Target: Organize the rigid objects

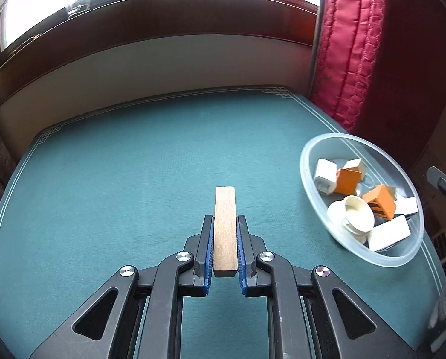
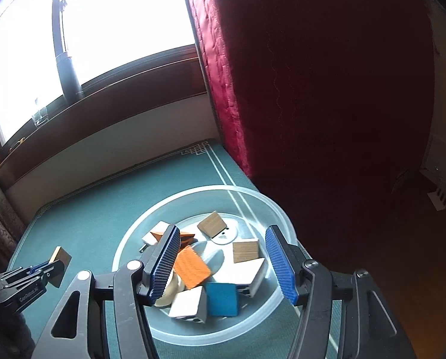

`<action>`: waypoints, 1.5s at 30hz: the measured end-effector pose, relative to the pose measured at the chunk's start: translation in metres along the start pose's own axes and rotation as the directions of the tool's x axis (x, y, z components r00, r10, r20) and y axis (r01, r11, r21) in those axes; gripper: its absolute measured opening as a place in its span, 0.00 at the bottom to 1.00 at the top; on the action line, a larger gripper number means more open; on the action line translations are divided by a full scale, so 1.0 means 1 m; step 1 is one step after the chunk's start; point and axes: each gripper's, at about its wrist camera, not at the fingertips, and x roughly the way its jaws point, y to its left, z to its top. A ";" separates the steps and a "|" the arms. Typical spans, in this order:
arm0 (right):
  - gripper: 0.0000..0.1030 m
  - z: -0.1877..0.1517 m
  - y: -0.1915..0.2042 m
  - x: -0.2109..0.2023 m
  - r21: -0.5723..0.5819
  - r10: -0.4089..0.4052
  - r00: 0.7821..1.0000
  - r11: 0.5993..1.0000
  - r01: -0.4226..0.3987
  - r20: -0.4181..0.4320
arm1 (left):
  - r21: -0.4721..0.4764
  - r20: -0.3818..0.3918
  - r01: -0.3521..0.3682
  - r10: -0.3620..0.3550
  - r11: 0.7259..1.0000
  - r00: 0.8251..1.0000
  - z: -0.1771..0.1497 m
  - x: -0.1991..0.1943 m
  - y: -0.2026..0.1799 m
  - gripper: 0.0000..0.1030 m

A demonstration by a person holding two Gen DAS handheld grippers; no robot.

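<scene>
My left gripper (image 1: 225,220) is shut on a long brown wooden block (image 1: 225,227), held above the green table; the same gripper (image 2: 54,264) and block (image 2: 60,261) show at the left of the right wrist view. A clear plastic bowl (image 1: 306,161) at the right holds several blocks: orange ones (image 1: 347,181), white ones and a cream round piece (image 1: 356,209). My right gripper (image 2: 223,239) hangs open over the bowl (image 2: 253,197), its blue pads (image 2: 279,263) wide apart above an orange block (image 2: 191,266), a blue block (image 2: 223,299) and wooden blocks (image 2: 245,249), gripping nothing.
The green felt table (image 1: 133,164) runs to a wall and window sill at the back. A red quilted curtain (image 1: 351,45) hangs at the right, close behind the bowl. A glass (image 1: 78,4) stands on the sill. The table's right edge lies just past the bowl.
</scene>
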 end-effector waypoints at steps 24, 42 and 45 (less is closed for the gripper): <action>0.66 -0.001 -0.043 -0.002 0.153 0.045 0.999 0.987 -0.044 0.000 | 0.109 -0.046 0.250 -0.246 0.962 0.968 0.024 0.019 -0.134 0.48; 0.99 -0.013 -0.039 -0.016 0.058 0.015 0.999 0.998 -0.013 -0.036 | 0.180 0.060 -0.065 0.056 0.981 0.997 0.008 0.001 -0.097 0.85; 0.99 -0.021 -0.033 -0.019 0.001 0.010 0.998 1.000 -0.010 -0.058 | 0.187 0.078 -0.095 0.082 0.978 0.994 0.006 -0.006 -0.096 0.86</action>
